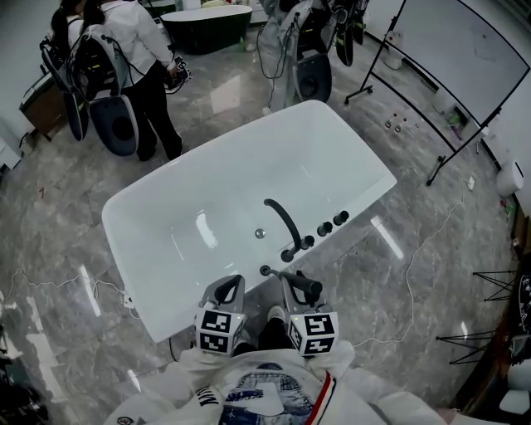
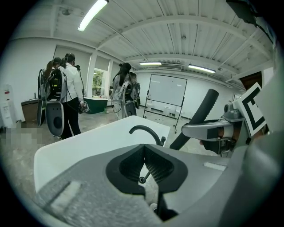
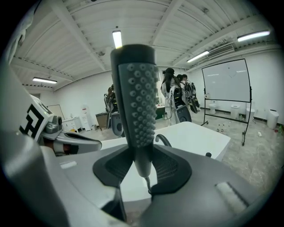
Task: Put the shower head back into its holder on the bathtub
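Note:
A white bathtub [image 1: 137, 274] lies ahead, with a black curved faucet [image 1: 283, 217] and black knobs [image 1: 325, 228] on its near right rim. A small black holder ring [image 1: 265, 270] sits on the rim close to me. My right gripper [image 1: 295, 282] is shut on the black shower head [image 1: 307, 286]; in the right gripper view the nubbed stick-shaped shower head [image 3: 135, 97] stands upright between the jaws [image 3: 142, 165]. My left gripper [image 1: 231, 286] hangs just left of it, shut and empty [image 2: 143, 153]. The shower head [image 2: 200, 114] also shows at the right of the left gripper view.
People with backpack rigs [image 1: 137, 58] stand beyond the tub at the upper left. A dark tub [image 1: 207, 23] stands at the back. A whiteboard on a black stand [image 1: 452, 58] is at the right. A thin cable [image 1: 415, 274] runs over the marble floor.

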